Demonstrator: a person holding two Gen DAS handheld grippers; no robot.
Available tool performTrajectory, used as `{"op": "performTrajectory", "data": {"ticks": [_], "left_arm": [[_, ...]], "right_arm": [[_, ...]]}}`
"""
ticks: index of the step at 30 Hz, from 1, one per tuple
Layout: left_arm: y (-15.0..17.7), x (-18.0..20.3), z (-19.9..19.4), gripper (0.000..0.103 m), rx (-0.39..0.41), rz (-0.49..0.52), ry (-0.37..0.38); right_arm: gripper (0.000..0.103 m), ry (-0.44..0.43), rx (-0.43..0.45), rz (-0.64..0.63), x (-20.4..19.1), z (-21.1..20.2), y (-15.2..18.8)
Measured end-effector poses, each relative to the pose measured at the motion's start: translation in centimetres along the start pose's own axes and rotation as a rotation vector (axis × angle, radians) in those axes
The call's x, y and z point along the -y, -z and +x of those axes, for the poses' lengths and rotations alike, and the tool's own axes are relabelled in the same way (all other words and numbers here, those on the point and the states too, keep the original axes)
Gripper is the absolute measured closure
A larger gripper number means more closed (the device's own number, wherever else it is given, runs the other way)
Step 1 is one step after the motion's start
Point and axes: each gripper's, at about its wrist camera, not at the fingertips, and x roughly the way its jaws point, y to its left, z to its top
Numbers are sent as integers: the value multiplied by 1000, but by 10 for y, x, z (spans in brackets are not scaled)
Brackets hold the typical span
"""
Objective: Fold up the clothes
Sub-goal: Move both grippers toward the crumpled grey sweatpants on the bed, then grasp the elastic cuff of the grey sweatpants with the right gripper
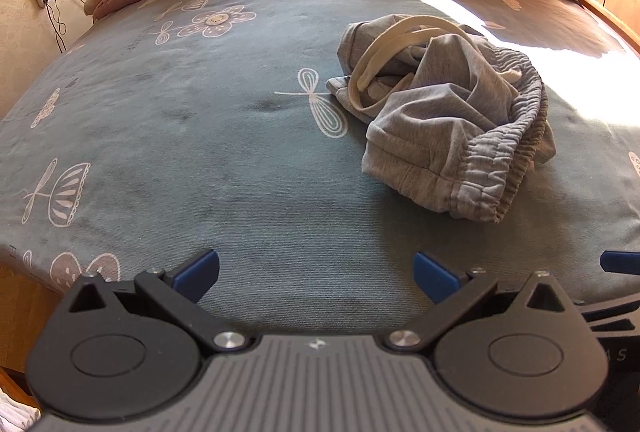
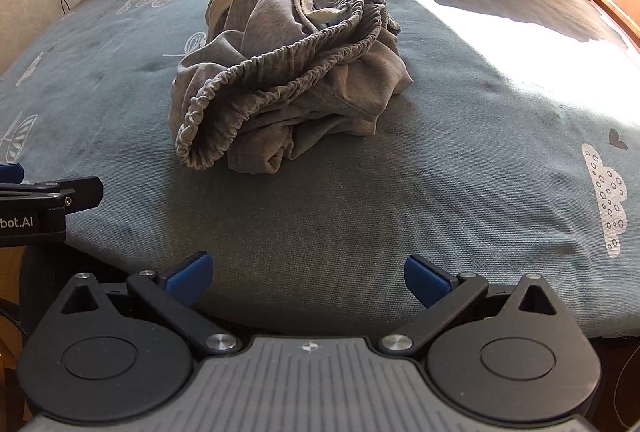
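The grey sweatpants (image 2: 288,71) lay crumpled in a heap on the bed (image 2: 440,191), ahead of the right gripper (image 2: 308,278) and ahead and to the right of the left gripper (image 1: 316,278). Both sets of fingers stood spread wide and empty, well short of the cloth. The likeliest trouble was a blind pinch: the elastic waistband (image 2: 280,71) was bunched over several layers, so closing there would probably catch more than one ply. The loose drawstring (image 1: 384,51) could also snag a finger, dragging the heap instead of spreading it.
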Motion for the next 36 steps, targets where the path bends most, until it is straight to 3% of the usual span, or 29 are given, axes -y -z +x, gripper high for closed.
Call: {"op": "performTrajectory", "data": {"ticks": [10,22,27,32,36], "left_arm": [[-13,19,7,0,-7,25,-42],[-39,34,16,0,43,34,-18],[-65,36,18,0,106,39,-40],[-103,34,24,1,156,88,15],[-131,31,38,1,143,132,65]], "right_arm": [[0,-59,-13,45,26,12,-2],[0,-46,-2,64,53,18,-19],[0,-51,22,14,58,31,-43],[0,-29,50,-109,60,39,-78],[0,26,-16,-180,62,48,-107]]}}
